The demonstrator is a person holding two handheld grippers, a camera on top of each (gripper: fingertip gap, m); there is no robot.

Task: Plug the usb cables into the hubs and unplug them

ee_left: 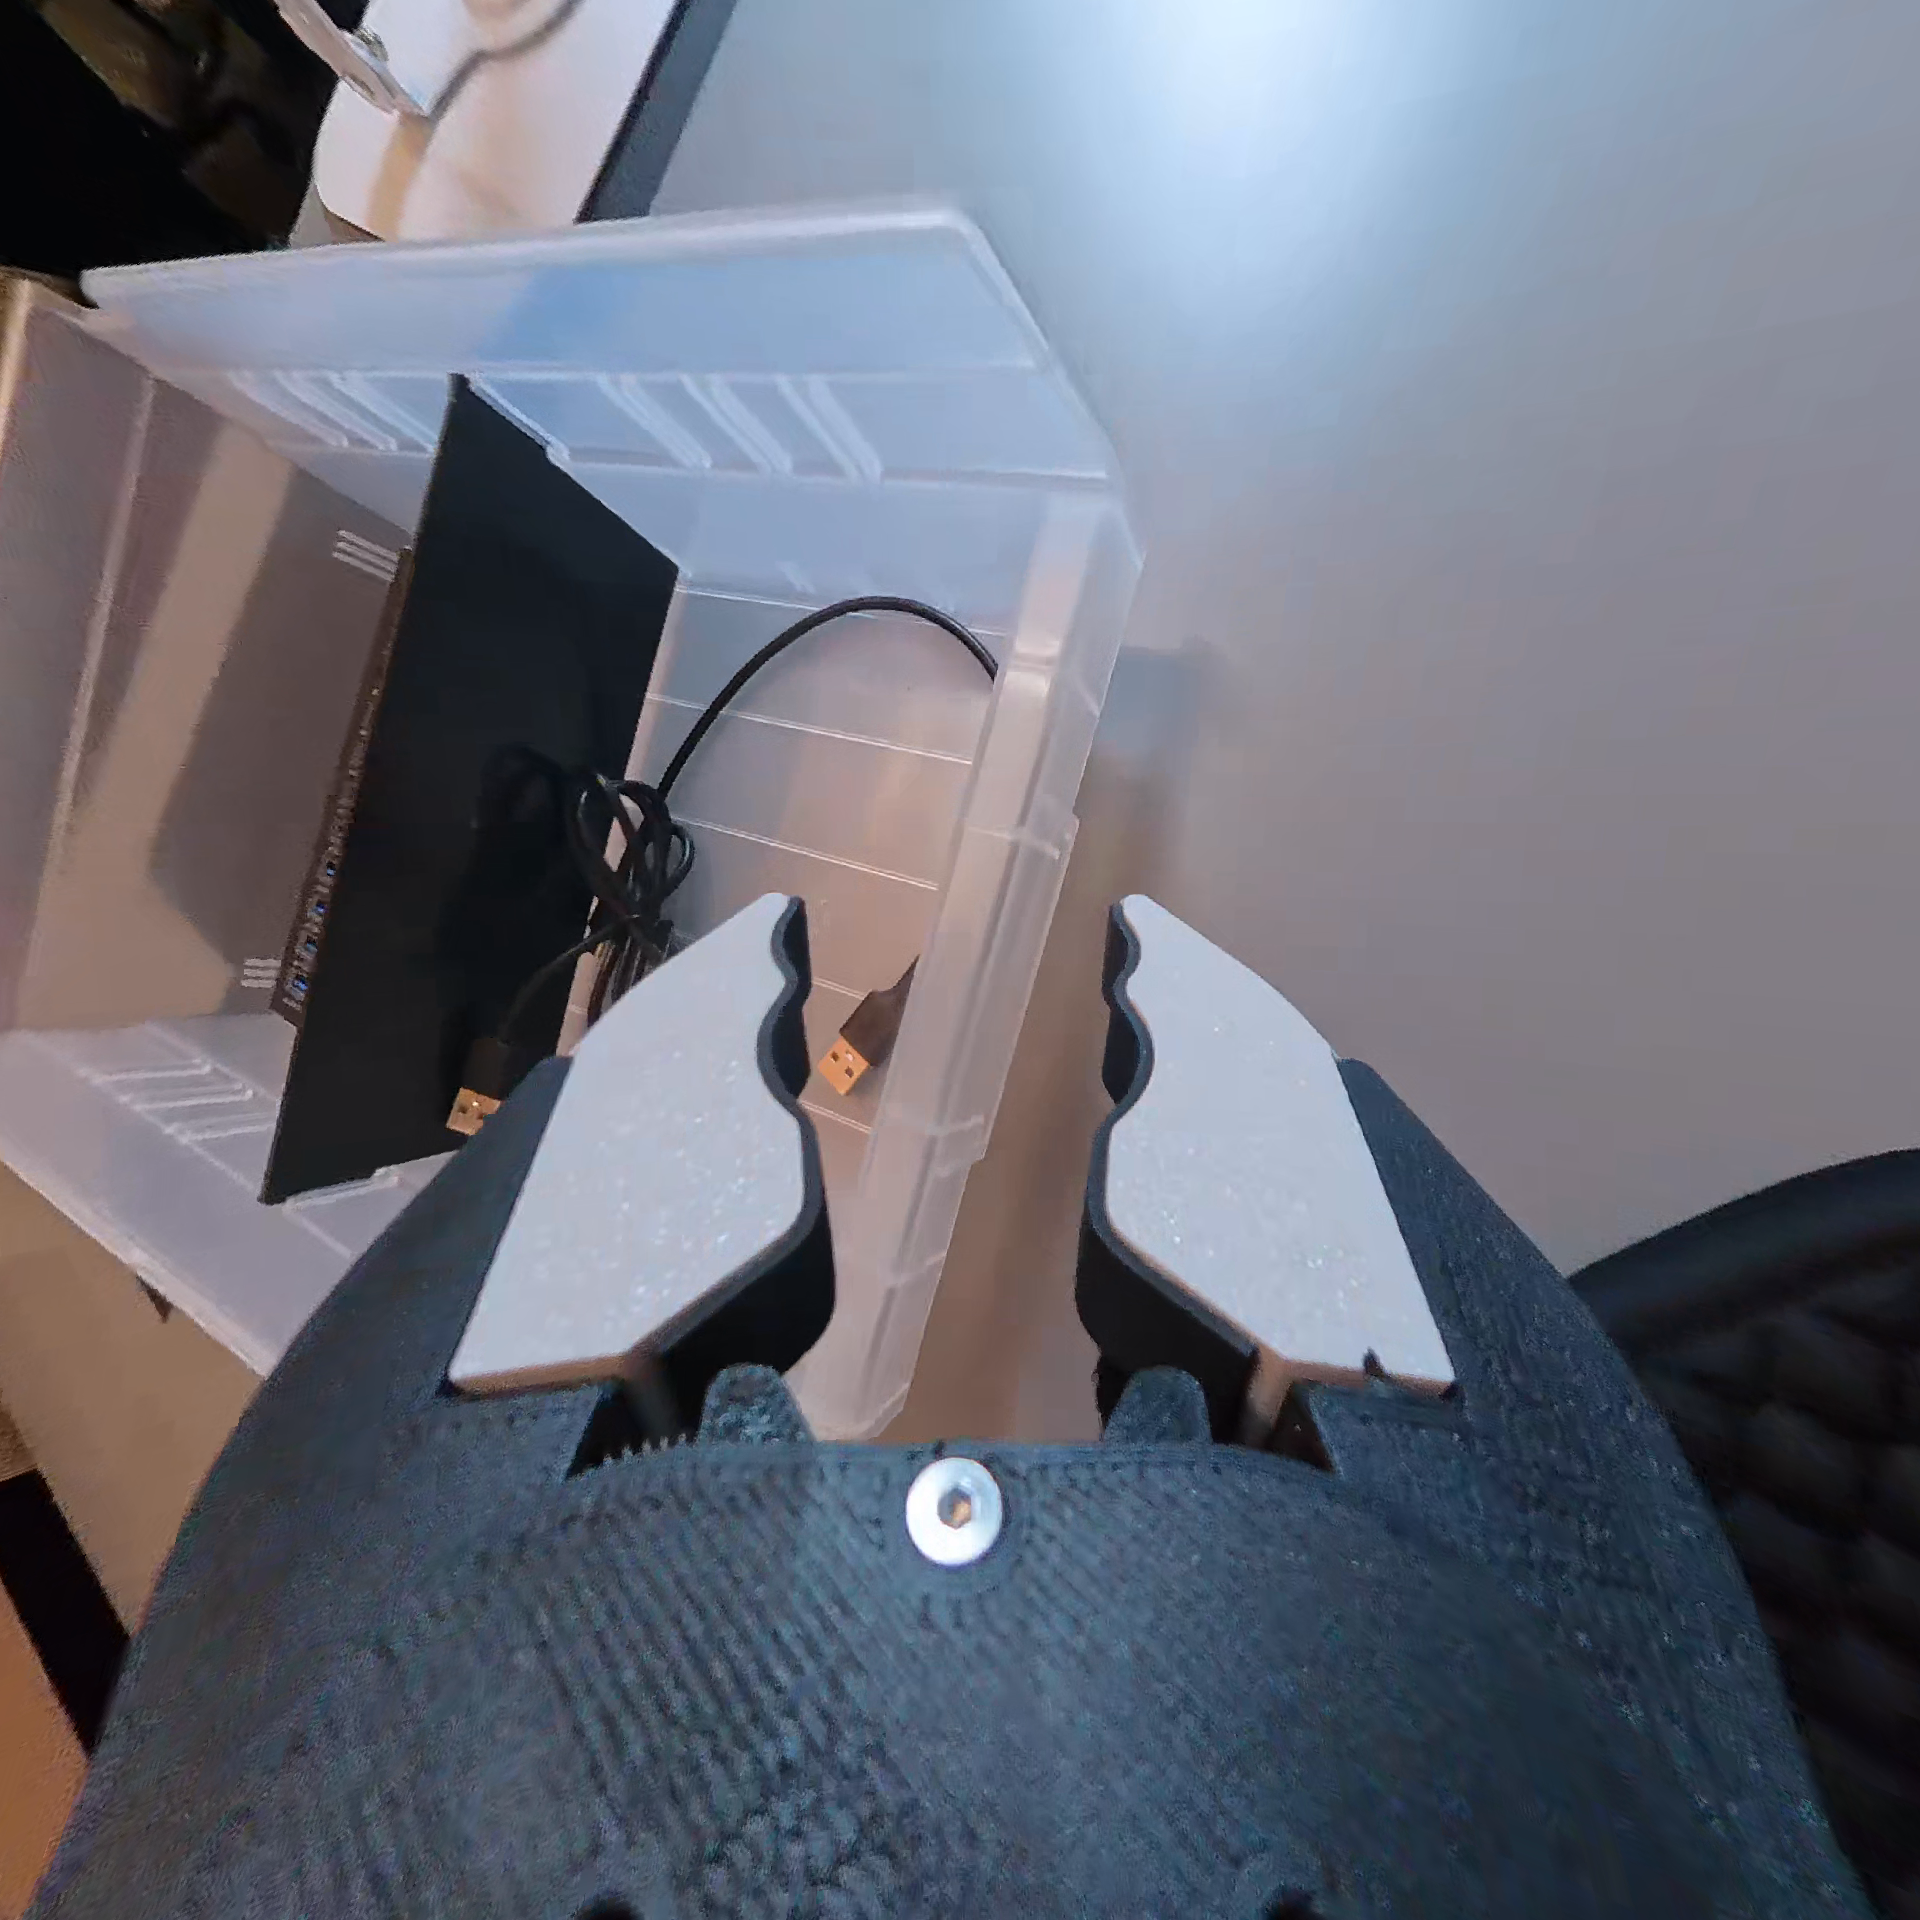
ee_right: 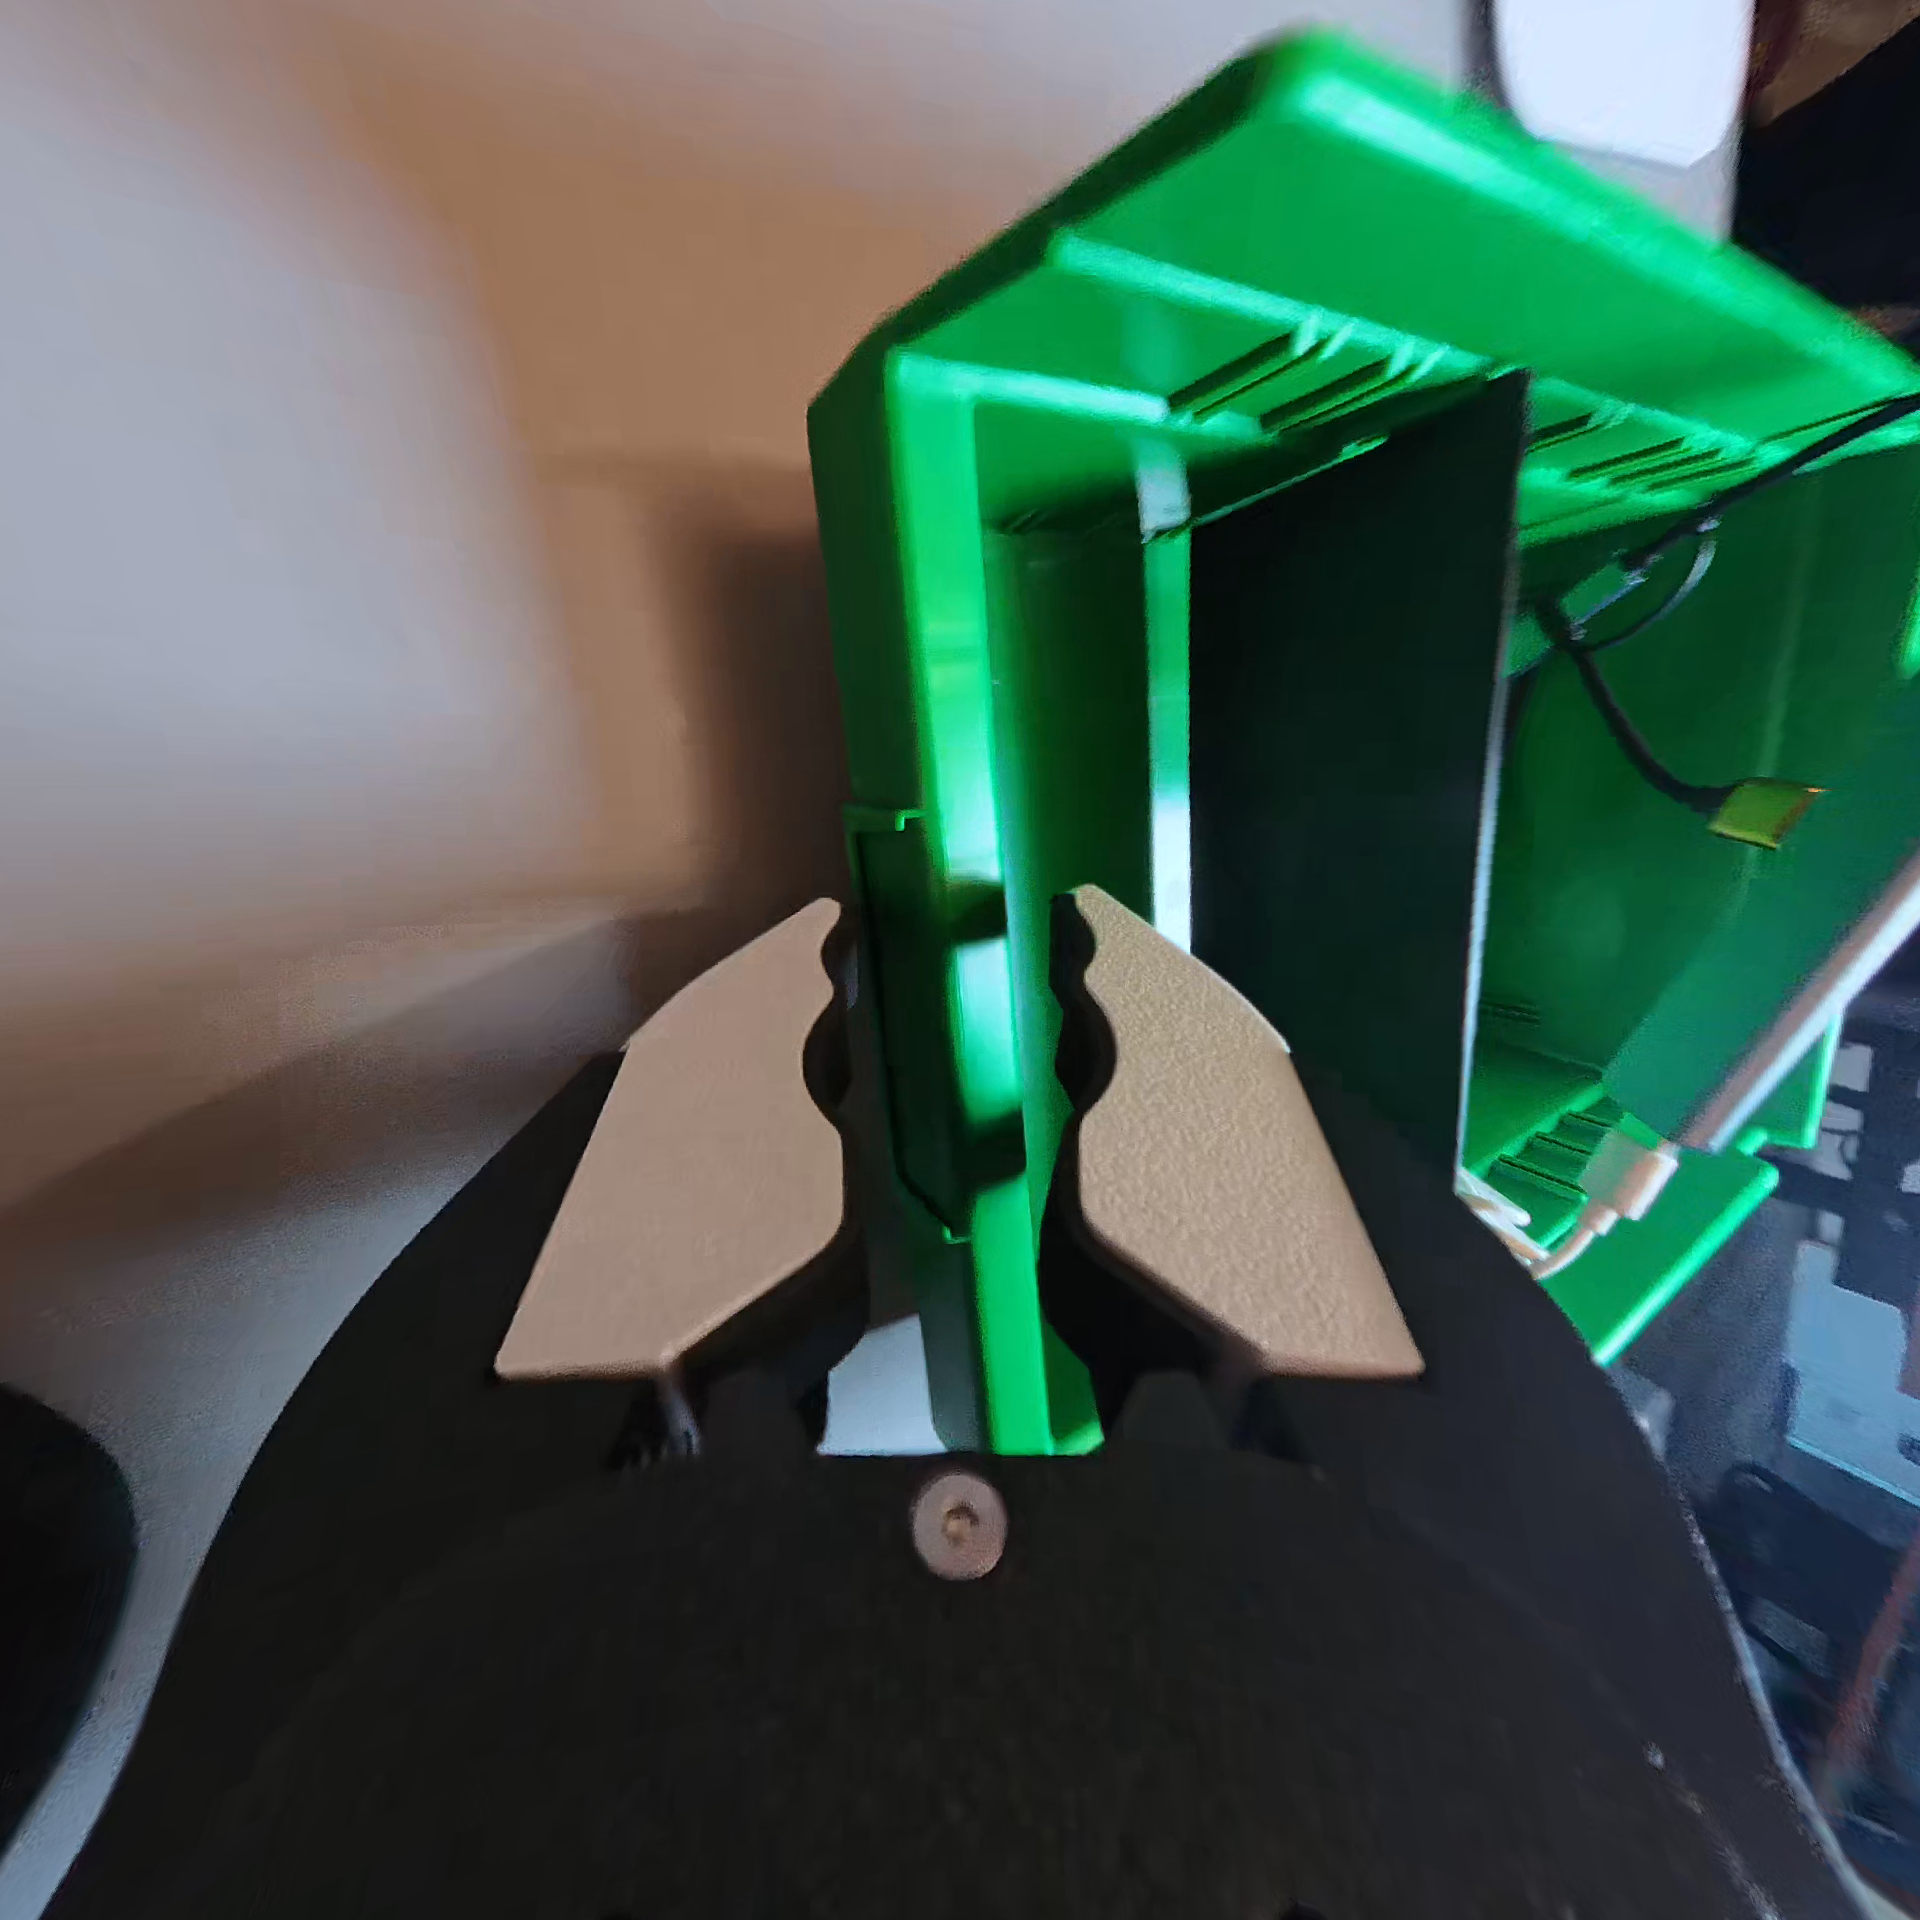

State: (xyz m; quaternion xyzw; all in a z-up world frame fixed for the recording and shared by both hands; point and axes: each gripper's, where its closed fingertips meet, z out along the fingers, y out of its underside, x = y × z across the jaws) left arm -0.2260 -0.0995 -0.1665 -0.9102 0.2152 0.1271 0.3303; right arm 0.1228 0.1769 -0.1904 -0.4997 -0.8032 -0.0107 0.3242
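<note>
A clear plastic bin [ee_left: 997, 831], seen only in the left wrist view, holds a black divider [ee_left: 499, 790] and loose black usb cables [ee_left: 634, 831], its wall between the spread, empty left gripper [ee_left: 956, 925], while the right gripper [ee_right: 948, 914] clamps a green bin [ee_right: 1013, 1039] wall.

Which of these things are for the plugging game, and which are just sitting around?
For the job:
- black USB cable with loose plug in the clear bin
- black hub panel
- green bin, its wall between the right gripper fingers
- left gripper, open

Just lying about:
- white object behind the green bin
- dark knitted thing
</note>
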